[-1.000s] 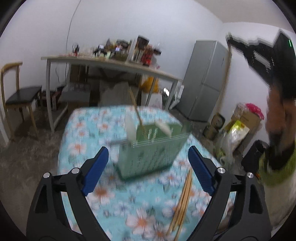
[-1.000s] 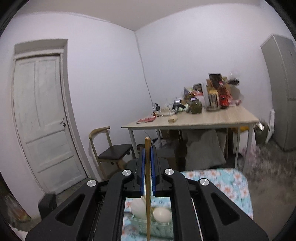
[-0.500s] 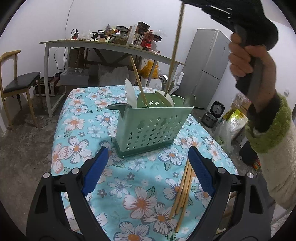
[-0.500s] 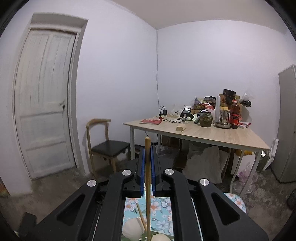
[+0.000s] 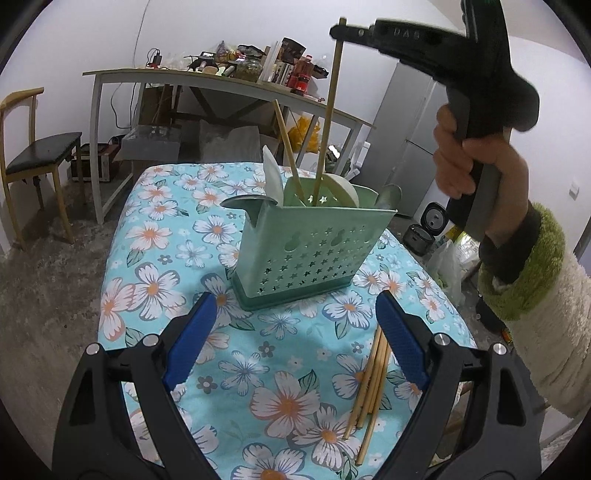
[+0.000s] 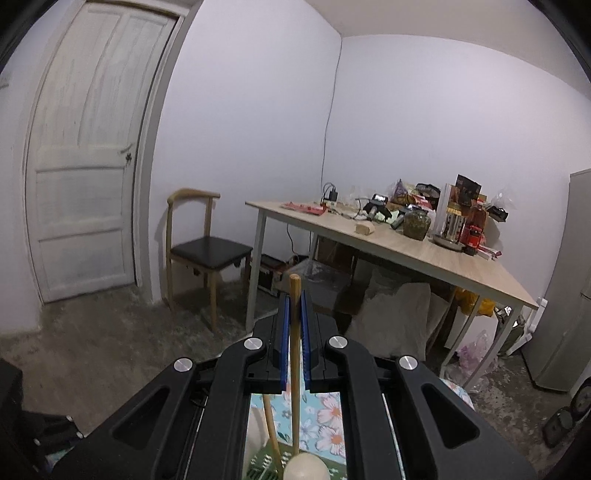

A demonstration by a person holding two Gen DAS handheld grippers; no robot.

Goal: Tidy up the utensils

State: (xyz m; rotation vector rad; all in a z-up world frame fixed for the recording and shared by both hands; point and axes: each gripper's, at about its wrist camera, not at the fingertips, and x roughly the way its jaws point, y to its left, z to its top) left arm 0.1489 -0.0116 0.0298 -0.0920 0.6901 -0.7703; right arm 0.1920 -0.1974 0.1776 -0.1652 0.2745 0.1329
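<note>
A green star-perforated utensil holder point(image 5: 314, 247) stands on the floral tablecloth point(image 5: 147, 258). It holds spoons, a white spatula and one slanted chopstick point(image 5: 286, 142). My right gripper point(image 5: 341, 29) is shut on the top of a second wooden chopstick point(image 5: 327, 110), held upright with its lower end inside the holder. In the right wrist view the gripper point(image 6: 294, 317) pinches that chopstick point(image 6: 294, 369) between blue pads. My left gripper point(image 5: 291, 339) is open and empty, low in front of the holder. Several loose chopsticks point(image 5: 369, 384) lie on the cloth near its right finger.
A wooden desk point(image 5: 221, 83) crowded with bottles and jars stands behind the table; it also shows in the right wrist view point(image 6: 424, 254). A chair point(image 5: 33, 155) is at the far left, a grey fridge point(image 5: 410, 140) at the right, a white door point(image 6: 85, 147) beyond.
My right gripper has lowered the chopstick so its tip now sits inside the holder. The left gripper has stayed open in front of the holder.
</note>
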